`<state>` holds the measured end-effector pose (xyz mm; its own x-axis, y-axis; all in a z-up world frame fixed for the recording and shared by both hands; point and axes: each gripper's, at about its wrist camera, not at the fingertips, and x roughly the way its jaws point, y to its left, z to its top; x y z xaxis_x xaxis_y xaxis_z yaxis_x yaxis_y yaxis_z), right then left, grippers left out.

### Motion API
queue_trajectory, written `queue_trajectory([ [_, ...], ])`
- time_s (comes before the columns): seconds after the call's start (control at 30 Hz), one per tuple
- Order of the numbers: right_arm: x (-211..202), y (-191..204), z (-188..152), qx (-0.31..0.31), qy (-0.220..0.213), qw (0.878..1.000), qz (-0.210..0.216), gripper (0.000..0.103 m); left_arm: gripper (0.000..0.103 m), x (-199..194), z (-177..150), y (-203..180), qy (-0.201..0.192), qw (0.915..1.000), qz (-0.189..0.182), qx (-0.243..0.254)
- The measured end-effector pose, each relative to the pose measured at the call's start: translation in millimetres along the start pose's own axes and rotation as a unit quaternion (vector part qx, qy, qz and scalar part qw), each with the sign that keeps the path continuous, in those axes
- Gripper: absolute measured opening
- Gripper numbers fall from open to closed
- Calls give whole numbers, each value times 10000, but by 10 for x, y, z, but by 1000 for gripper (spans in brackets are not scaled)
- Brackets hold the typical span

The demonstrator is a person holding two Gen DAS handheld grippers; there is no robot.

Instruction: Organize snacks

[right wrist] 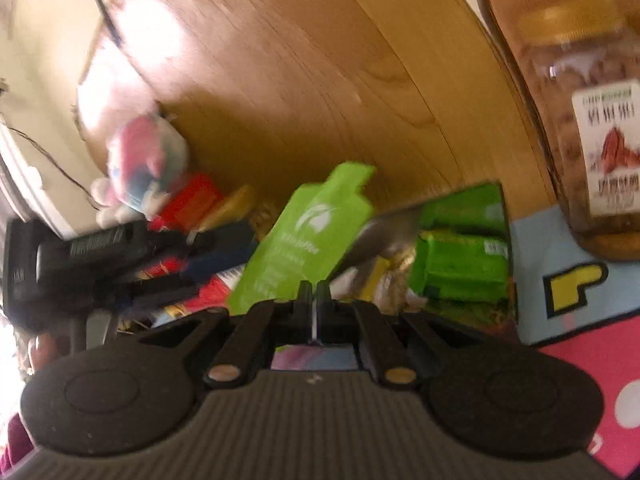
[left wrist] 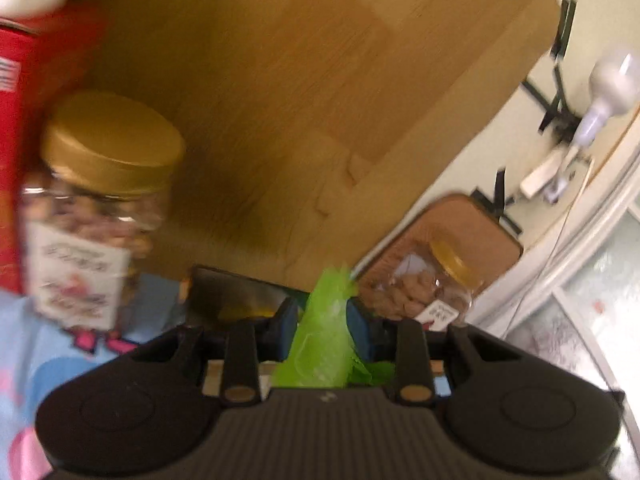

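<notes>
My left gripper is shut on a bright green pouch, which stands edge-on between its blue pads. The right wrist view shows the same green pouch held up in the air from the left side by the left gripper. My right gripper is shut, with nothing clearly between its fingers; the pouch hangs beyond it. Behind the pouch, a dark open box holds green packets. The picture is blurred by motion.
A gold-lidded nut jar stands left on a patterned mat, beside a red box. Another jar rests on a brown tray. A plush toy and red and yellow packets lie on the wooden floor.
</notes>
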<state>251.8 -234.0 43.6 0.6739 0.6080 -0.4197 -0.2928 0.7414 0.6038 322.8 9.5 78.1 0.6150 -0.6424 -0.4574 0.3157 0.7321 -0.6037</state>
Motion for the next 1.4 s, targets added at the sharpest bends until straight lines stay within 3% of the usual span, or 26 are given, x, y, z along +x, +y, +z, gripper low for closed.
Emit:
queue_trajectory([
  [0.13,91,213,-194,-606,33,9980,-202,9,27,249,27,-61,116,9992,250,289],
  [0.23,-35,260,-216,-606,-47,9981,-72,8,27,104,-31,-79,66,9998,-24,207],
  [0.33,-284,233,-256,-429,-235,9988,10,8,30,-167,-133,-137,-63,9994,-9,341],
  [0.47,-570,228,-422,-110,-395,9992,-6,9,30,-548,-417,-270,-124,9971,474,583],
  [0.57,-724,270,-572,100,-454,9988,-145,9,35,-769,-740,-434,-164,9892,1088,970],
  [0.63,-815,289,-693,229,-463,9983,-260,9,39,-874,-957,-525,-112,9835,1397,1142],
  [0.7,-912,359,-812,214,-467,9978,-413,9,53,-982,-1172,-559,-55,9818,1539,1115],
  [0.8,-1061,493,-991,44,-525,9959,-734,20,64,-1130,-1485,-623,-73,9745,1914,1166],
  [0.83,-1118,532,-1042,27,-544,9953,-806,31,74,-1169,-1587,-659,-71,9709,2040,1255],
  [0.87,-1190,577,-1118,14,-563,9945,-887,45,92,-1191,-1667,-692,-84,9676,2160,1306],
  [0.9,-1235,609,-1177,15,-578,9936,-971,49,102,-1231,-1745,-716,-126,9647,2268,1331],
  [1.0,-1399,664,-1358,93,-529,9924,-1109,56,103,-1313,-1938,-817,-179,9554,2553,1477],
  [1.07,-1492,691,-1461,209,-480,9919,-1160,67,103,-1348,-2031,-868,-81,9524,2651,1506],
  [1.17,-1604,738,-1591,243,-424,9912,-1231,70,103,-1410,-2137,-904,19,9531,2671,1421],
  [1.4,-1830,825,-1802,236,-444,9899,-1325,80,103,-1555,-2364,-1041,-116,9441,2906,1551],
])
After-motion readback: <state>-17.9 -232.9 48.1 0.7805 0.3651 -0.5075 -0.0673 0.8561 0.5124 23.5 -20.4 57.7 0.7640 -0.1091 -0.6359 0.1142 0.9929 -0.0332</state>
